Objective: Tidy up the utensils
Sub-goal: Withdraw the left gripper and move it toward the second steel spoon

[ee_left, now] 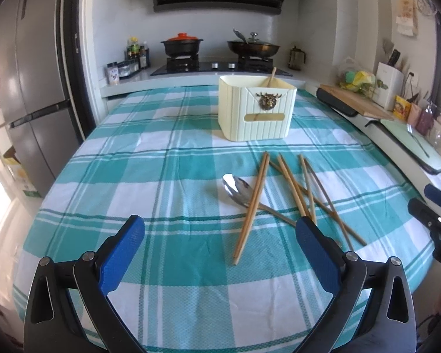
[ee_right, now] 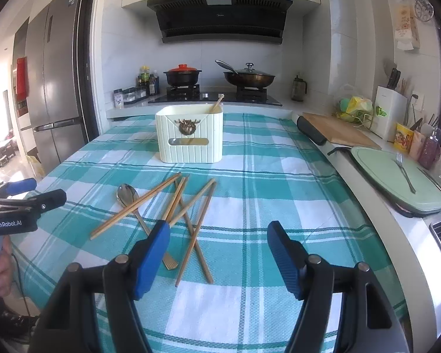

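Several wooden chopsticks [ee_left: 254, 194] [ee_right: 135, 206] lie crossed in a loose pile on the teal checked tablecloth [ee_left: 161, 176], over a metal spoon [ee_left: 235, 186] [ee_right: 127, 194]. Behind them stands a cream utensil box [ee_left: 257, 111] [ee_right: 189, 138] with one wooden handle [ee_left: 272, 76] sticking out. My left gripper [ee_left: 220, 229] hovers open near the pile's near-left side, nothing between its blue fingers. My right gripper [ee_right: 219, 231] is open too, its left finger [ee_right: 158, 241] over the spoon's handle end. Each gripper shows at the edge of the other's view.
A green tray [ee_right: 376, 164] with a fork and a wooden cutting board [ee_right: 338, 131] lie on the counter to the right. A stove with two pots [ee_right: 214, 79] stands behind the table, and a fridge [ee_right: 53, 88] at the left. A hand [ee_right: 0, 267] holds the left gripper.
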`<state>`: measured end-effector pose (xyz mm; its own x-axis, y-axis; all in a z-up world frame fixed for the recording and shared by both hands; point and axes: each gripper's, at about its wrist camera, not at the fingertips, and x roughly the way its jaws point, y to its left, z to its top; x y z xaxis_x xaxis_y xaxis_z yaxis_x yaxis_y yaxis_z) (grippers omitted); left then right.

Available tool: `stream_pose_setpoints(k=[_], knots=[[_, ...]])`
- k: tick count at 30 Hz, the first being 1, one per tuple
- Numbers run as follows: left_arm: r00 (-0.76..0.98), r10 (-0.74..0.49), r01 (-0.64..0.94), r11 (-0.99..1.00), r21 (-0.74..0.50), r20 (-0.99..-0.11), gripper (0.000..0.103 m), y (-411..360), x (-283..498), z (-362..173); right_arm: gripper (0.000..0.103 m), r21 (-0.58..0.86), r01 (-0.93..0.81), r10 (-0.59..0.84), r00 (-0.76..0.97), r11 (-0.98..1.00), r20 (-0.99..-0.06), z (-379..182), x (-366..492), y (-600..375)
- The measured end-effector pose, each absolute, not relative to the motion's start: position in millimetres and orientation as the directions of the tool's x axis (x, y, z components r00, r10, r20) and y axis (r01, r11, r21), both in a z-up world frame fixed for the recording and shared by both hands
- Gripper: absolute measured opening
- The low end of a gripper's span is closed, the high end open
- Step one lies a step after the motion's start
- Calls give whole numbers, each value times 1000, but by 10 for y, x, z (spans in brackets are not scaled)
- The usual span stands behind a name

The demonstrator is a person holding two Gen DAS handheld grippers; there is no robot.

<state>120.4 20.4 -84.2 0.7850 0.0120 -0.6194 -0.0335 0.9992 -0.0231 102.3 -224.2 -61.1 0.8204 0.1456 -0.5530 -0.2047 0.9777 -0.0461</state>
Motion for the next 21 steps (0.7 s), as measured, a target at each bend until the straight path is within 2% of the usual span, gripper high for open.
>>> stream_pose_setpoints(k=[5, 10, 21], knots=[[777, 15, -8, 1000, 14, -630, 102, 135, 1269, -883, 70, -5, -189, 154, 817, 982, -556, -641, 1128, -2276], [746, -6, 3, 1000, -6, -666, 102, 109, 1332, -924, 70, -6, -198, 160, 811, 980, -562, -684, 1170, -2264], [748, -5, -6, 1000, -14, -664, 102, 169, 1381, -965, 70, -3, -193, 154, 790, 981, -593, -793, 1204, -2292]])
